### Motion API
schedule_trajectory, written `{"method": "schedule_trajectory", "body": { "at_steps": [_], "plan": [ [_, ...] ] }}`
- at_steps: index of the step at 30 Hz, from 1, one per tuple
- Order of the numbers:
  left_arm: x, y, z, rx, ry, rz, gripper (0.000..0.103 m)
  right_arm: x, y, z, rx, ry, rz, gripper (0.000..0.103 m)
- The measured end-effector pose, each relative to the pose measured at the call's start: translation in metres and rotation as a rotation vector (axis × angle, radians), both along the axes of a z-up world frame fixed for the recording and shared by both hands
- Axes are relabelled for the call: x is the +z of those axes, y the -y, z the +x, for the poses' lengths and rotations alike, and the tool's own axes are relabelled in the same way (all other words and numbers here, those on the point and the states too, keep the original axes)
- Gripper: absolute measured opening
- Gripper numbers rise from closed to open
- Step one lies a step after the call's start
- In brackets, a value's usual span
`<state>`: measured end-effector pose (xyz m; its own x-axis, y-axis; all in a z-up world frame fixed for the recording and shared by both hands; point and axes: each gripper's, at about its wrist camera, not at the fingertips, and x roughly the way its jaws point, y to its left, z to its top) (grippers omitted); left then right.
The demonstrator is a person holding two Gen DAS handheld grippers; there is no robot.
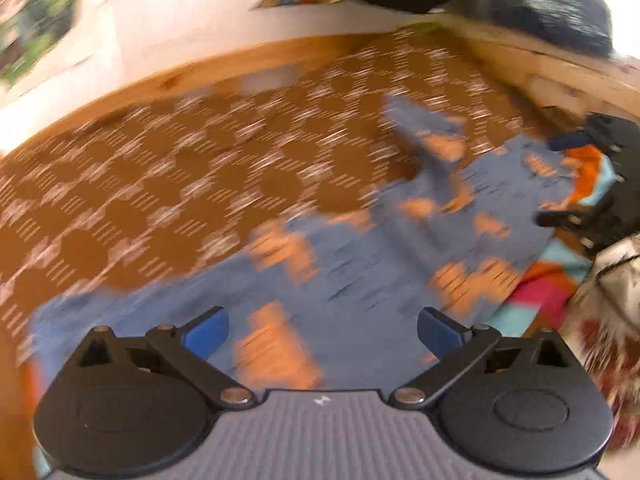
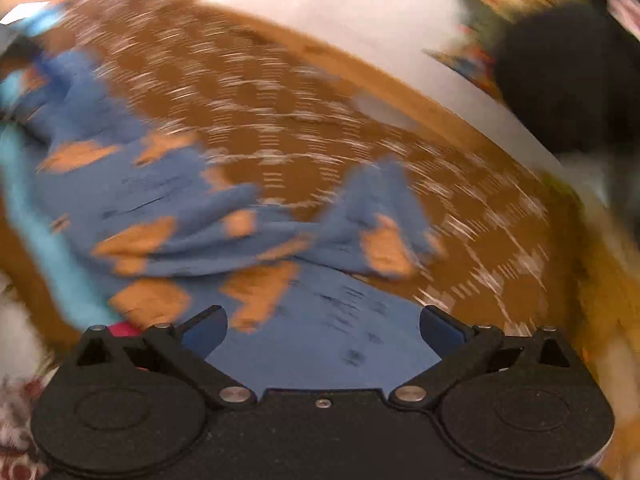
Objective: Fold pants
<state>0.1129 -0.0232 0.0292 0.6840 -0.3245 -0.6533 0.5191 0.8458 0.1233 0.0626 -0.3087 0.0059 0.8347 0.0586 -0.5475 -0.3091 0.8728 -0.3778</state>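
Below my left claw (image 1: pixel 323 330) and right claw (image 2: pixel 323 330), both spread wide and gripping nothing, the blue pants (image 1: pixel 360 256) with orange patches lie crumpled on the brown patterned bedspread (image 1: pixel 160 184), everything blurred.

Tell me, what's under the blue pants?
The blue pants lie on a brown patterned bedcover. A striped cloth pokes out beneath one edge. Whatever else they cover stays hidden.

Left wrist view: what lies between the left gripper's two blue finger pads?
Only the blue pants with orange patches, lying below on the brown patterned bedspread. The left gripper is open, gripping nothing; the left wrist view shows this, though blurred.
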Motion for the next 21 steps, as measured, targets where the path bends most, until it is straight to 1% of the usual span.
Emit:
{"method": "schedule_trajectory", "body": {
  "at_steps": [2,4,6,7,9,11,12,13,14,15,16,17,18,19,20,21],
  "plan": [
    [-0.005,0.037,0.003,-0.031,0.029,0.010,0.103,0.005,0.024,0.008,-0.078,-0.006,0.109,0.102],
    [-0.009,0.075,0.005,-0.058,0.051,0.040,0.103,0.007,0.045,0.013,-0.123,-0.013,0.221,0.102],
    [-0.014,0.105,0.003,-0.097,0.085,0.074,0.101,0.005,0.060,0.013,-0.151,-0.015,0.287,0.102],
    [-0.018,0.120,0.002,-0.114,0.109,0.102,0.098,0.004,0.065,0.014,-0.165,-0.021,0.313,0.102],
    [-0.029,0.142,0.000,-0.148,0.125,0.154,0.093,-0.002,0.072,0.019,-0.184,-0.046,0.358,0.102],
    [-0.040,0.158,-0.001,-0.170,0.119,0.198,0.078,-0.005,0.075,0.020,-0.189,-0.052,0.375,0.102],
    [-0.045,0.163,-0.001,-0.178,0.117,0.222,0.073,-0.005,0.075,0.020,-0.187,-0.052,0.377,0.102],
    [-0.050,0.167,-0.001,-0.186,0.117,0.244,0.063,-0.005,0.075,0.020,-0.183,-0.049,0.378,0.102],
    [-0.055,0.171,-0.001,-0.193,0.119,0.263,0.050,-0.005,0.075,0.020,-0.176,-0.045,0.384,0.102],
    [-0.059,0.175,-0.001,-0.195,0.120,0.286,0.042,-0.005,0.075,0.021,-0.170,-0.043,0.388,0.102],
    [-0.060,0.176,-0.001,-0.189,0.116,0.295,0.024,-0.005,0.074,0.021,-0.162,-0.039,0.391,0.102],
    [-0.061,0.176,0.001,-0.175,0.109,0.300,0.013,-0.005,0.074,0.021,-0.157,-0.035,0.392,0.101],
    [-0.062,0.175,0.003,-0.153,0.103,0.300,0.010,-0.006,0.073,0.020,-0.155,-0.030,0.389,0.097],
    [-0.062,0.172,0.005,-0.133,0.097,0.288,0.005,-0.006,0.072,0.020,-0.155,-0.027,0.387,0.095],
    [-0.061,0.170,0.007,-0.118,0.088,0.269,0.002,-0.006,0.071,0.020,-0.152,-0.028,0.388,0.091],
    [-0.058,0.166,0.008,-0.111,0.071,0.241,0.002,-0.005,0.069,0.022,-0.144,-0.032,0.386,0.089]
  ]
}}
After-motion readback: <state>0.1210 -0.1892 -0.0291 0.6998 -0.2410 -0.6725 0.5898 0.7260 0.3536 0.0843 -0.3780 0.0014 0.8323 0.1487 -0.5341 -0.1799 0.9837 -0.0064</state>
